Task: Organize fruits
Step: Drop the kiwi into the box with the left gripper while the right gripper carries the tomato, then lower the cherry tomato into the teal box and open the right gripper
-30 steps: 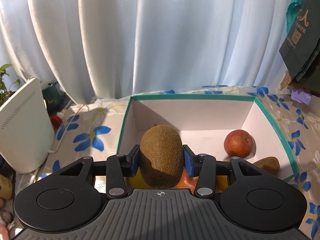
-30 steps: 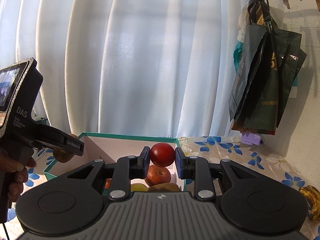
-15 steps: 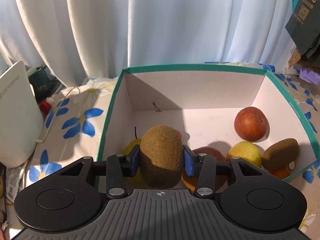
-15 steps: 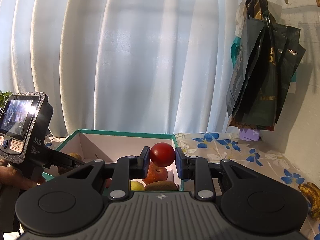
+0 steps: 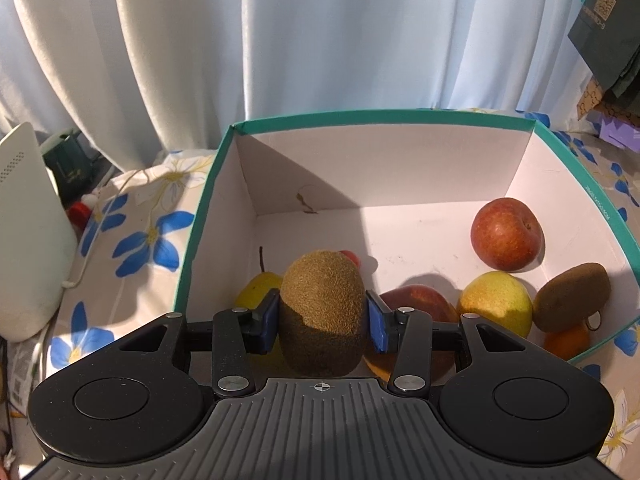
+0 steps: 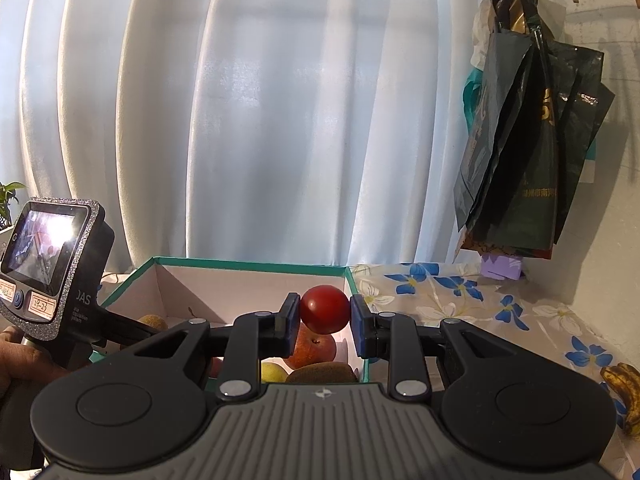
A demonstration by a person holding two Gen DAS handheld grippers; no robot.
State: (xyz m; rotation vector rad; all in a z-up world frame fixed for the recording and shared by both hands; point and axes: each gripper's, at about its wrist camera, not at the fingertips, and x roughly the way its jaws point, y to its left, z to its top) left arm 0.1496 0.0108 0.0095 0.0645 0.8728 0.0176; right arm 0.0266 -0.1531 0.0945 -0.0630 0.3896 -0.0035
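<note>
My left gripper [image 5: 322,320] is shut on a brown kiwi [image 5: 322,304] and holds it over the near left part of the teal-rimmed white box [image 5: 384,120]. In the box lie a red apple [image 5: 506,239], a yellow pear [image 5: 496,302], a second kiwi [image 5: 572,296], another red apple [image 5: 416,300], a yellow pear [image 5: 256,286] at the left and an orange [image 5: 568,342]. My right gripper [image 6: 325,316] is shut on a small red tomato [image 6: 325,309], held above the box's near right corner [image 6: 352,280]. The left gripper's body [image 6: 52,272] shows at the left of the right wrist view.
White curtains [image 5: 280,40] hang behind the box. A white device [image 5: 28,232] stands left of it on the flowered tablecloth [image 5: 140,236]. Dark bags [image 6: 528,152] hang on the wall at the right. An overripe banana [image 6: 626,392] lies on the cloth at the far right.
My left gripper has moved forward and down over the box with the kiwi, so more of the box's inside shows. My right gripper has risen slightly with the tomato.
</note>
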